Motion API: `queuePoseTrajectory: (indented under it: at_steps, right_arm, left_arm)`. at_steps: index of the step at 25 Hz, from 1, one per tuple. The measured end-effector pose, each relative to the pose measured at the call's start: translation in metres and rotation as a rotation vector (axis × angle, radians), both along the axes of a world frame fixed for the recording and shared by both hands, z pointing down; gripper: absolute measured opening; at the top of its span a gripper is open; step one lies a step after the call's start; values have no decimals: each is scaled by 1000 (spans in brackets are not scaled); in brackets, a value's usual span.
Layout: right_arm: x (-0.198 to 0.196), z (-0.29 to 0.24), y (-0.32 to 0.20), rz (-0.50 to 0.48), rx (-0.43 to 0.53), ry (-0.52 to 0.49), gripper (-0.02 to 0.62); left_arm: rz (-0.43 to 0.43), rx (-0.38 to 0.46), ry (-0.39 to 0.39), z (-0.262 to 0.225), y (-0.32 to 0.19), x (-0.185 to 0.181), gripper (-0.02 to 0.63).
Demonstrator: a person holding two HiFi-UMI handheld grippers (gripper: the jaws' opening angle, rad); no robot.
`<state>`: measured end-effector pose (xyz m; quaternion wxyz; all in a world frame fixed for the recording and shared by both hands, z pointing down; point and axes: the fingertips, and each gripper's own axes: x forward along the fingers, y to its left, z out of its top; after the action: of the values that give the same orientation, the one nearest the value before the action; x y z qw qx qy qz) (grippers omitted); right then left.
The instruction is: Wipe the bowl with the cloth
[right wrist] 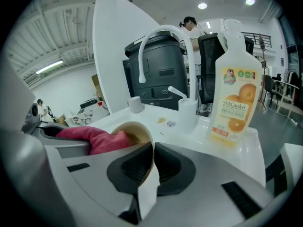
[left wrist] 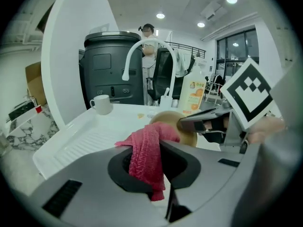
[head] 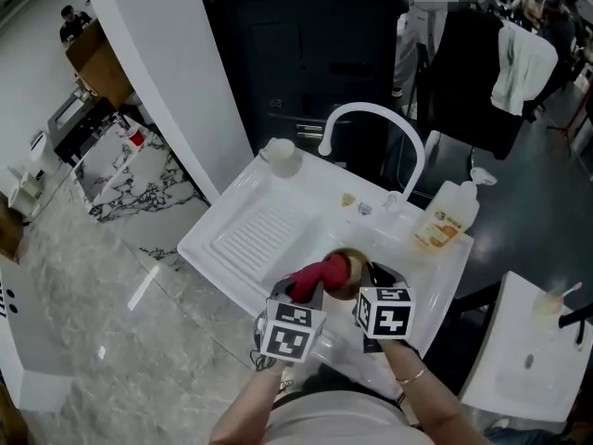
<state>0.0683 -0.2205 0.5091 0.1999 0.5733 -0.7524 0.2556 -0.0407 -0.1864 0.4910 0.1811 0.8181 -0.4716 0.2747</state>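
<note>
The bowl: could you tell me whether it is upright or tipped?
Tipped: the bowl faces sideways toward the cloth; the right gripper pinches its rim.

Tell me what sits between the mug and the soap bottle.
The faucet stands between the mug and the bottle; the head view shows it.

A white sink worktop (ribbed draining board on its left) carries little – a white mug at the far left corner, an orange soap bottle upright by the far right corner, and a tap on the far edge.
</note>
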Motion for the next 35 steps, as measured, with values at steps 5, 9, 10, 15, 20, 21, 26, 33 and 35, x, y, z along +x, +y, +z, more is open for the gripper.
queuePoseTrajectory:
  at_steps: [5, 9, 10, 15, 20, 21, 26, 33, 35]
  right_arm:
    - [3, -1, -3, 3, 13, -2, 20]
    - [-10, -11, -1, -24, 42, -28, 18]
    - [-14, -14, 0, -31, 49, -36, 18]
    - [-15, -20, -1, -40, 55, -60, 22]
    - [-13, -15, 0, -32, 31, -80, 28]
    - [-13, -13, 0, -28, 28, -81, 28]
    - [-8, -6, -1, -1, 16, -86, 28]
    - [0, 1, -1, 37, -4, -90, 28]
    - [1, 2, -1, 43, -10, -93, 28]
  left_arm:
    - [-31, 24, 86, -18, 1, 0, 60]
    - [55, -20, 140, -17, 1, 33, 60]
    - [80, -39, 150, -13, 2, 41, 60]
    - [192, -173, 291, -2, 18, 70, 58]
    - [283, -214, 260, 8, 30, 75, 58]
    - [294, -214, 246, 10, 32, 74, 58]
    - [317, -203, 167, 19, 38, 65, 58]
    - [265, -163, 83, 29, 36, 41, 58]
    - [238, -151, 69, 30, 32, 32, 58]
